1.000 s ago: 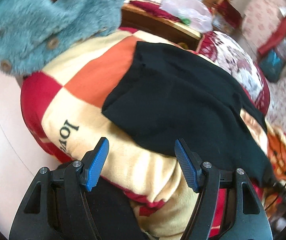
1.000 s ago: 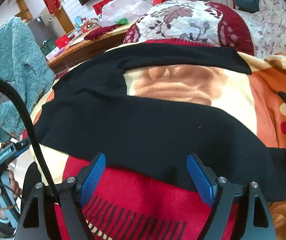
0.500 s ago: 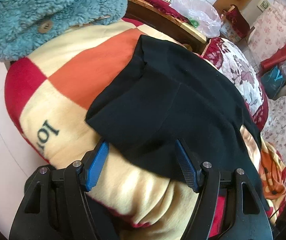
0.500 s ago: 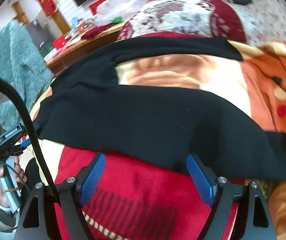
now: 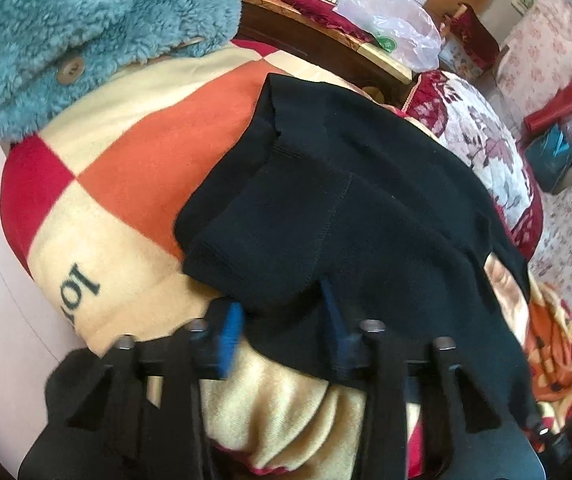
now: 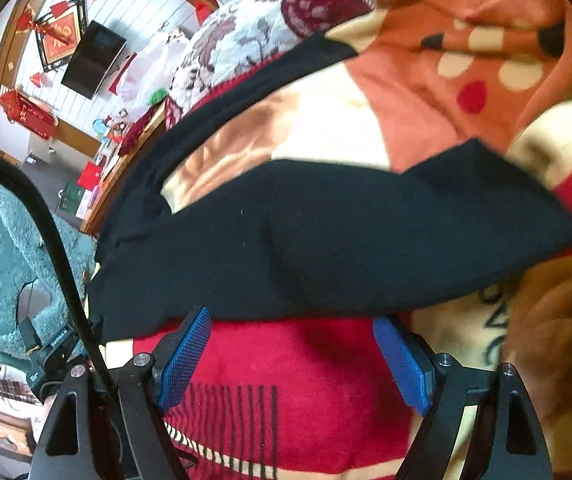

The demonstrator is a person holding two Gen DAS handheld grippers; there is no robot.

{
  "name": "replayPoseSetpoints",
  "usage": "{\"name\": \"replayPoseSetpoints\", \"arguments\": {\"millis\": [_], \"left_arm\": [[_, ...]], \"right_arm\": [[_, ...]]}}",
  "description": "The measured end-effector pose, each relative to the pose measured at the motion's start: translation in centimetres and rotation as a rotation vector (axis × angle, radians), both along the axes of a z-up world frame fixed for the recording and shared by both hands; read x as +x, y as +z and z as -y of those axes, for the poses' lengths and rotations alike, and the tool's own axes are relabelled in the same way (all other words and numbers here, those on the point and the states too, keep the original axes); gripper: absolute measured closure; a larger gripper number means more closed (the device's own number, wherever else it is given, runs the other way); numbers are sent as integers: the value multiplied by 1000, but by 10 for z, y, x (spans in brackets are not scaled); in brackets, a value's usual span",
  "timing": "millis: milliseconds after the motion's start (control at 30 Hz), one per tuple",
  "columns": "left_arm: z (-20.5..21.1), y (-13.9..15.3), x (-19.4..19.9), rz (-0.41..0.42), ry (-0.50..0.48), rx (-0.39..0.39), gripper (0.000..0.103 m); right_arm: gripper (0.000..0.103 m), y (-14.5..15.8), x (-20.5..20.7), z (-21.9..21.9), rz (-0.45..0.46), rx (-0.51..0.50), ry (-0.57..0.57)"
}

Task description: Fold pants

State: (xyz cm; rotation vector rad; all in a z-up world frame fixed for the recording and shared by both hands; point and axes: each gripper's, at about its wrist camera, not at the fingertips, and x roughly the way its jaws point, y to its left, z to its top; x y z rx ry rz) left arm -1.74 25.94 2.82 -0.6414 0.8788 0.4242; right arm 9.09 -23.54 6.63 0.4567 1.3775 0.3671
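Black pants (image 5: 365, 208) lie spread on a patterned blanket (image 5: 134, 152), waist end toward me in the left wrist view. My left gripper (image 5: 282, 320) is at the near waist corner; its blue pads straddle the hem, narrowed but not pressed together, and the fabric hides the right pad. In the right wrist view the pants (image 6: 325, 240) lie with two legs splayed apart. My right gripper (image 6: 293, 352) is open and empty, just short of the near leg's edge, over red blanket (image 6: 293, 392).
A teal fleece coat (image 5: 86, 32) hangs at upper left. A wooden sideboard (image 5: 325, 44) with a plastic bag stands behind the bed. A floral quilt (image 5: 481, 140) lies past the pants. The left gripper and a hand (image 6: 46, 360) show in the right wrist view.
My left gripper moved forward onto the waist corner and its jaws narrowed around the hem. My right gripper swung right along the near leg, staying open.
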Motion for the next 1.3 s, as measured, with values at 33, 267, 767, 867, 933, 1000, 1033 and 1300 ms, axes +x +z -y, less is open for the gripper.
{"name": "replayPoseSetpoints", "arguments": {"millis": [33,267,767,867,933,1000,1033,1300], "left_arm": [[-1,0,0,4,-4,0,82],[1,4,3,5,-22,21,90],[-2,13,-4,21,-48,19,91],[0,12,-5,13,-58,35,91],[2,9,-4,1,-61,42,91],[2,3,-4,-14,-61,35,91],[3,2,-3,-19,-62,34,91],[4,3,-4,-41,-90,68,91]], "right_arm": [[21,5,1,3,13,-5,-4],[21,2,12,44,-49,-92,-135],[87,0,53,55,120,14,-178],[87,29,54,51,241,-58,-121],[87,35,54,46,286,-190,-82],[87,15,53,47,192,-260,-75],[87,3,53,51,133,-264,-76],[86,24,42,59,122,-412,-77]]}}
